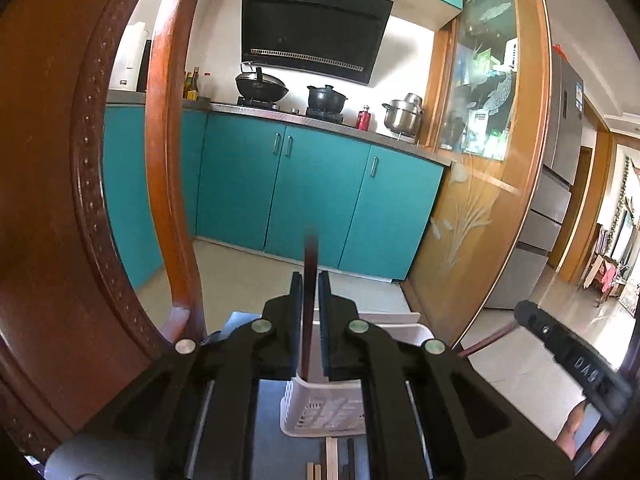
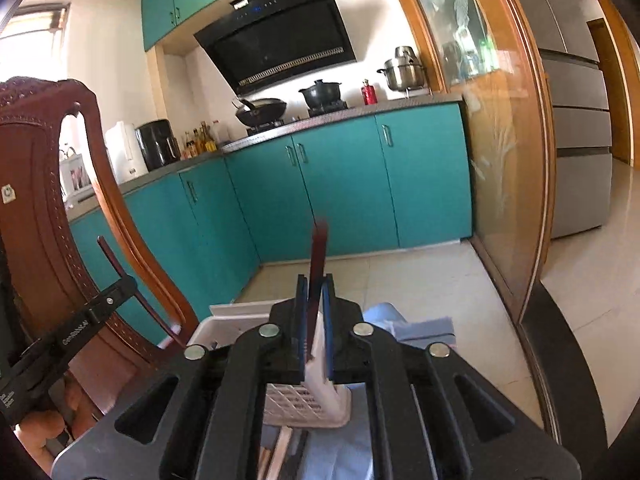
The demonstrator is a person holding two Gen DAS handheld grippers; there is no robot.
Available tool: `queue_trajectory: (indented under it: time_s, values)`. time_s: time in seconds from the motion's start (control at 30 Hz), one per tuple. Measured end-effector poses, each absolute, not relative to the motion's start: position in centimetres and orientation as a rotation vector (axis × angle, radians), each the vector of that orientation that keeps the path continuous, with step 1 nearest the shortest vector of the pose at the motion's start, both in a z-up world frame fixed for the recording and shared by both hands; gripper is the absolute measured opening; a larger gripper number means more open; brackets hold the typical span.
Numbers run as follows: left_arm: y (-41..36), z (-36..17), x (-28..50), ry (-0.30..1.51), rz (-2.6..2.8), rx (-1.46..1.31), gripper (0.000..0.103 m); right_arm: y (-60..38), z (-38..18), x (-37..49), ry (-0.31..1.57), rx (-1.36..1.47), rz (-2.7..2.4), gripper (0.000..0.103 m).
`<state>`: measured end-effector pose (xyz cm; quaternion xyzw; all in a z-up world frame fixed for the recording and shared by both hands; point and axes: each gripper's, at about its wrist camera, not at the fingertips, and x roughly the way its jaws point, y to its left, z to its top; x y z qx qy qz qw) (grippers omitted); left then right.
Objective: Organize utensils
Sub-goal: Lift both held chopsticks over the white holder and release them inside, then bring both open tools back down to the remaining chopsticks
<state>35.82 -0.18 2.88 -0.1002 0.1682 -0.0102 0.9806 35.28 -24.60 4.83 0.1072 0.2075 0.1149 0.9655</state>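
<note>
My left gripper (image 1: 310, 280) is shut on a dark red-brown chopstick (image 1: 310, 272) that stands upright between its pads, above a white slotted utensil basket (image 1: 320, 412). My right gripper (image 2: 314, 282) is shut on another dark red-brown chopstick (image 2: 319, 252), also upright, over the same white basket (image 2: 296, 404). The left gripper and its chopstick (image 2: 120, 272) show at the left of the right wrist view. The right gripper (image 1: 568, 356) shows at the right of the left wrist view. Several loose chopsticks (image 1: 332, 460) lie in front of the basket.
A carved wooden chair back (image 1: 80, 200) stands close on the left and also shows in the right wrist view (image 2: 48, 208). A blue cloth (image 2: 416, 328) lies beside the basket. Teal kitchen cabinets (image 1: 320, 192), a stove with pots and a glass sliding door (image 1: 480, 160) are beyond.
</note>
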Motion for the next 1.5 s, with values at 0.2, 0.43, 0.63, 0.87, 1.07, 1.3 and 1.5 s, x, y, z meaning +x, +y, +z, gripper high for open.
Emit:
queue_trajectory:
  time_s: [0.2,0.43,0.63,0.87,1.07,1.3,1.5]
  values:
    - [2.0,2.7,30.5,0.222,-0.034,-0.248,0.038,-27.6,5.8,31.6,0.360,0.297,0.289,0.030]
    - [5.4,-2.7,29.3,0.355,-0.015,-0.364,0.040,-27.0,0.8,27.4,0.442,0.212,0.348,0.030]
    - [4.5,-9.3,34.0,0.718,-0.065,-0.375,0.040,-19.4,-10.1,32.6,0.982,0.092,0.417,0.030]
    - [4.6,-13.3,35.3,0.900,-0.061,-0.370,0.048,-15.1,-13.0,32.3,1.062,-0.094,0.353,0.030]
    - [1.9,-15.1,35.3,0.994,-0.122,-0.254,0.052,-17.3,-12.7,33.0,1.130,-0.062,0.330,0.030]
    - [-0.7,-16.2,35.6,1.041,-0.152,-0.142,0.052,-20.1,-12.3,33.5,1.111,0.035,0.292,0.030]
    - [-1.9,-16.3,35.3,1.026,-0.137,-0.070,0.053,-20.0,-12.7,33.8,1.113,0.000,0.276,0.031]
